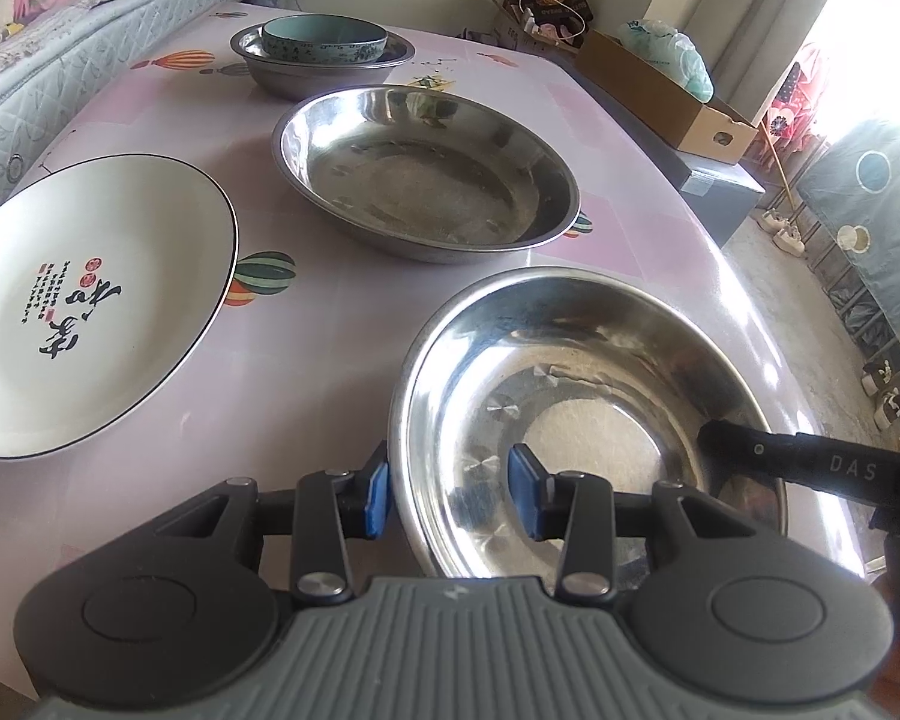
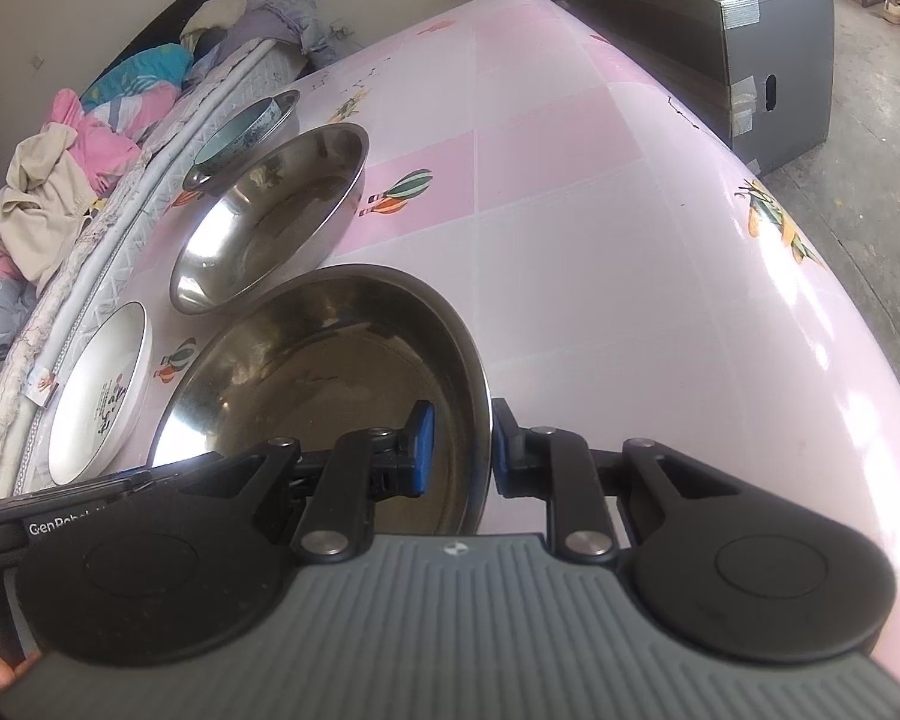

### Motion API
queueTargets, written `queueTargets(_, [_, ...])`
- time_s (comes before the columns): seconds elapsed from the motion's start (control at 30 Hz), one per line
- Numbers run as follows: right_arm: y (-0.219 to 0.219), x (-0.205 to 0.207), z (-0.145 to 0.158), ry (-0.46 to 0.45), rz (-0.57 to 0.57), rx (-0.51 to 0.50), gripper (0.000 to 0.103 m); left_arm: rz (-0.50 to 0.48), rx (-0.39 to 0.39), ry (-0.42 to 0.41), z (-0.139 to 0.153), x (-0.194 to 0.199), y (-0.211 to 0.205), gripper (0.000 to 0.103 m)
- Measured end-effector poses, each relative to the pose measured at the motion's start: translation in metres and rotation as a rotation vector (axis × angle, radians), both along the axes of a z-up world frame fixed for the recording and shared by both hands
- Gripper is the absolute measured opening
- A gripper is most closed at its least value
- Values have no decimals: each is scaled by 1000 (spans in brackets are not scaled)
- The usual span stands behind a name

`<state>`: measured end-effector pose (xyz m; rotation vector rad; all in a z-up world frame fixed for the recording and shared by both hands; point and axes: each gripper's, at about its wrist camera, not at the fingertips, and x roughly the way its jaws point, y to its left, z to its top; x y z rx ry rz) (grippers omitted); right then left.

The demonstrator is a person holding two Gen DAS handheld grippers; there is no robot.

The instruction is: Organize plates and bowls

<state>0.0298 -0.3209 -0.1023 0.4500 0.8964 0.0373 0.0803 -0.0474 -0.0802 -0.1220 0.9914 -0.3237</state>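
Steel fills our view: the near steel pan [image 1: 594, 420] sits with its rim between both claws. Our left gripper [image 1: 450, 492] straddles that rim narrowly, pads apart from it; our right gripper [image 2: 459, 450] pinches the opposite rim. Ahead lies a second steel pan [image 1: 426, 174], leftward a white plate [image 1: 90, 312].

Bench [image 1: 306, 330]: pink and white squares, striped hot-air balloon prints. Near dish [image 1: 570, 396], middle dish [image 1: 426, 174], far dish [image 1: 324, 69]: bare silver steel. Bowl [image 1: 324, 36]: teal, dark floral band outside. Plate [image 1: 90, 306]: white, thin black rim, black calligraphy, red seals. Hand-held gripper pads [image 1: 378, 498]: blue.
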Motion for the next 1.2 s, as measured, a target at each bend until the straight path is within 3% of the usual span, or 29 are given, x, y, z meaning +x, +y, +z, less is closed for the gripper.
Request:
queueTargets(0.6, [3,0,-1,-28,-19,-15,20,2,41,-14,1,-3,-9,47])
queueTargets(1.2, [13,-1,7,-51,-3,-101,22,10,58,-30,5,-8,-10,48])
